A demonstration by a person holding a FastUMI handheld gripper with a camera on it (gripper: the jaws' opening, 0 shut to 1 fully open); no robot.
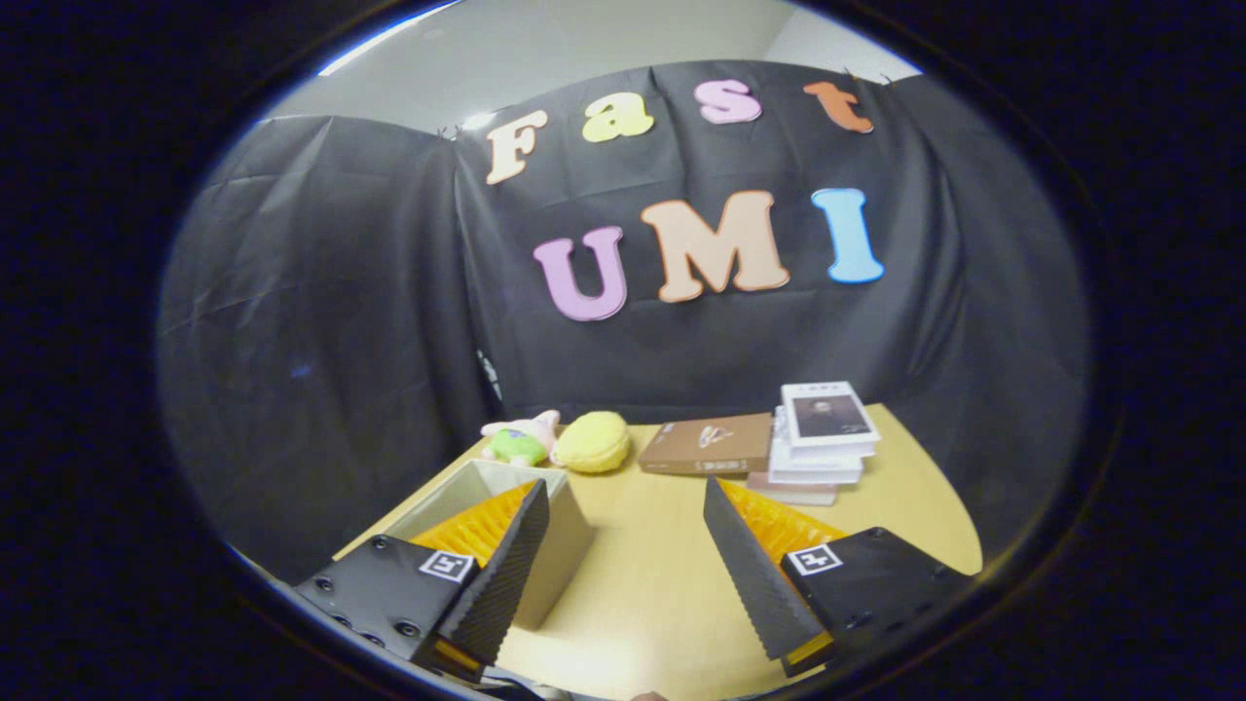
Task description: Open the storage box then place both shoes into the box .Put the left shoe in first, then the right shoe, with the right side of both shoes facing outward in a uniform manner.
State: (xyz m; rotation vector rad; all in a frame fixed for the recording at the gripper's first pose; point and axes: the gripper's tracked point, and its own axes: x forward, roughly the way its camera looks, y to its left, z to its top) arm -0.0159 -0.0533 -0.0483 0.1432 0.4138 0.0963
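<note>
Flanking jaws (623, 492), storage box (560, 521) leftward

Beige storage box (545, 545) sits open-topped on the table, partly hidden.

Fisheye camera rides on hand-held gripper (623, 492), above worktop (662, 574), looks forward along spread fingers toward black cloth wall (341, 292).

Storage box (545, 545) – near side hidden behind the spread claw (623, 501) – inside unseen
</note>
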